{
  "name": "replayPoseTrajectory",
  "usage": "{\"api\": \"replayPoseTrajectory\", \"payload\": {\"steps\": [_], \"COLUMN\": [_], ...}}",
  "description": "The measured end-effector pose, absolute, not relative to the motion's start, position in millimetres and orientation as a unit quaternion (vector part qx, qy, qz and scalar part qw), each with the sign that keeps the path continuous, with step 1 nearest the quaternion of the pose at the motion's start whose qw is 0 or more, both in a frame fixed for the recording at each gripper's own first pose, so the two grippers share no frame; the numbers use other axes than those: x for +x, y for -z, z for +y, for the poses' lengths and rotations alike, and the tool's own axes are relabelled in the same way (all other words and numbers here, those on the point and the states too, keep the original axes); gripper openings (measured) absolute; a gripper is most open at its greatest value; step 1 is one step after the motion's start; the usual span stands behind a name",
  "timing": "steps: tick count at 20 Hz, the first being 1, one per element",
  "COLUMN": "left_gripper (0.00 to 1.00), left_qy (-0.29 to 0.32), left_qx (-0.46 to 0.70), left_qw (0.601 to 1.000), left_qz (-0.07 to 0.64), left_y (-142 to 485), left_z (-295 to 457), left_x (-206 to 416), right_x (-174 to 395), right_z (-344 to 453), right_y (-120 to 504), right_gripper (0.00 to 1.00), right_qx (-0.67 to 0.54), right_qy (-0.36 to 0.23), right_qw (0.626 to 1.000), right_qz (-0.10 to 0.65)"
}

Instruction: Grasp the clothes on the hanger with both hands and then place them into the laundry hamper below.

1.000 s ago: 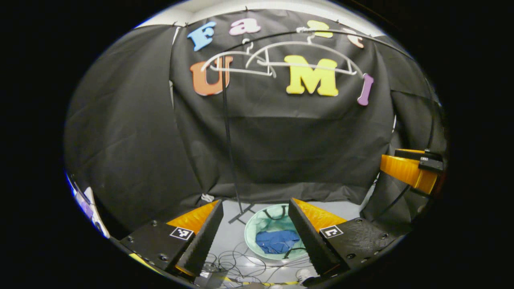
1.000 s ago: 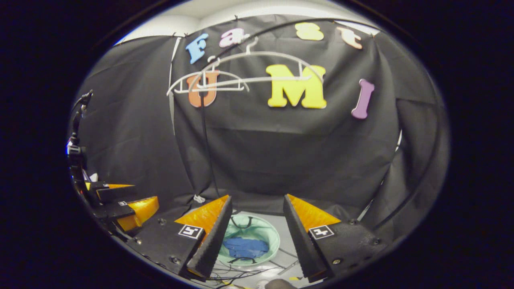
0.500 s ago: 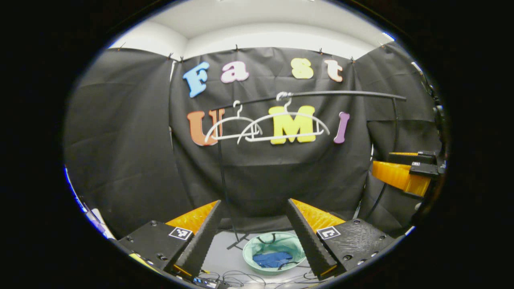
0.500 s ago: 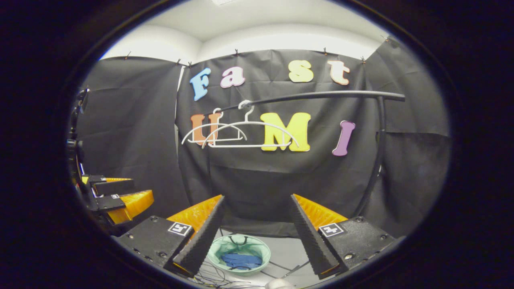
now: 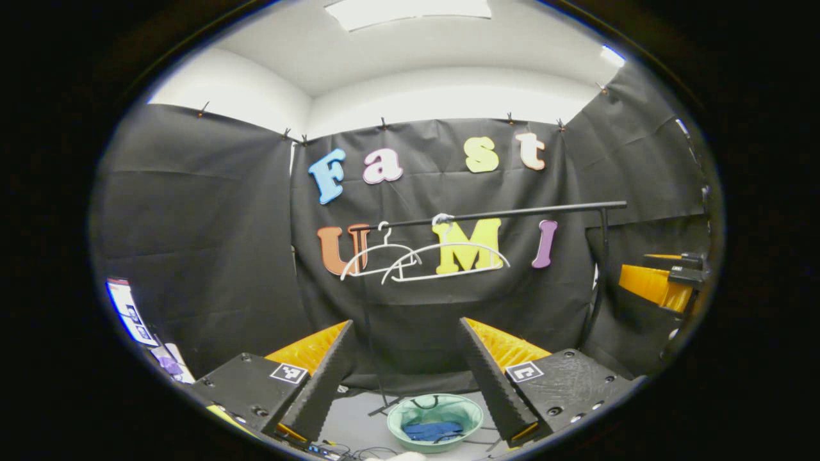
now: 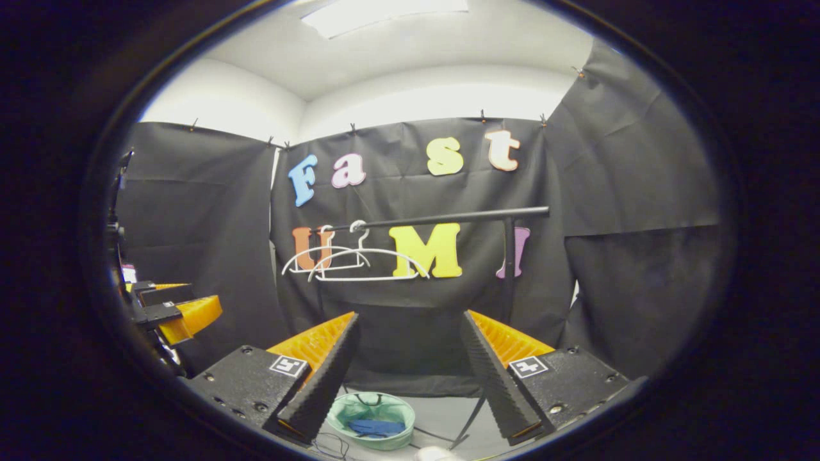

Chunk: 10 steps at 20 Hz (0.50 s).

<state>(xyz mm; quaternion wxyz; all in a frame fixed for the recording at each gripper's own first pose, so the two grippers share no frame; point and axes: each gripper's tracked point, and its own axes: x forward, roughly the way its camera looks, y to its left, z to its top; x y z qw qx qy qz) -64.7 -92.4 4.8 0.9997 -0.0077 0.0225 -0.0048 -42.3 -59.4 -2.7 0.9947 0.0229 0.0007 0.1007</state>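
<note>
Both grippers, left gripper (image 5: 405, 378) and right gripper (image 6: 410, 374), spread wide, holding nothing. Blue clothes (image 5: 434, 430) inside green hamper (image 5: 471, 410), on floor below rail (image 5: 512, 212). Two white hangers (image 5: 410, 259) bare on rail.

Both grippers have pulled back and tipped upward over the last second. A second ago the left gripper (image 5: 403, 378) looked down on the laundry hamper (image 5: 435, 417) lying large between its fingers, and the hangers (image 5: 419, 256) sat high near the top of its sight; now the hamper is small and low between the fingertips, and the hangers and the clothes rail (image 5: 506, 212) stand well above them, farther off. The ceiling light (image 5: 410, 8) has come into sight. The right gripper (image 6: 410, 378) shows the same shift: its hamper (image 6: 370, 419) has shrunk toward its left finger (image 6: 320, 384), and the rail (image 6: 448, 219) has dropped to mid-height ahead.
</note>
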Motion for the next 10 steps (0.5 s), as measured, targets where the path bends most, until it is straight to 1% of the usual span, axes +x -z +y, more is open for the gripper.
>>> {"api": "replayPoseTrajectory", "payload": {"steps": [1, 4, 6, 8, 10], "left_gripper": [0.98, 0.98, 0.98, 0.99, 0.99], "left_qy": [0.001, -0.023, -0.025, -0.034, -0.027], "left_qx": [-0.011, -0.014, -0.013, 0.002, -0.001], "left_qw": [1.000, 0.999, 0.999, 0.999, 1.000], "left_qz": [0.019, 0.018, 0.016, 0.015, 0.009], "left_y": [-9.3, -13.6, -16.0, -20.1, -26.7], "left_z": [-96.4, -92.2, -87.5, -75.0, -73.6], "left_x": [-73.8, -91.3, -99.0, -101.3, -102.0], "right_x": [-47.5, -55.1, -61.1, -65.8, -72.0], "right_z": [-59.7, -72.0, -81.4, -93.3, -83.2], "right_y": [0.4, 1.3, 1.6, -6.1, -8.9], "right_gripper": [0.99, 1.00, 0.99, 0.99, 0.99], "right_qx": [0.030, 0.041, 0.037, 0.041, 0.046], "right_qy": [-0.113, -0.121, -0.111, -0.083, -0.082], "right_qw": [0.993, 0.992, 0.993, 0.996, 0.995], "right_qz": [-0.002, 0.001, -0.003, -0.016, -0.023]}}
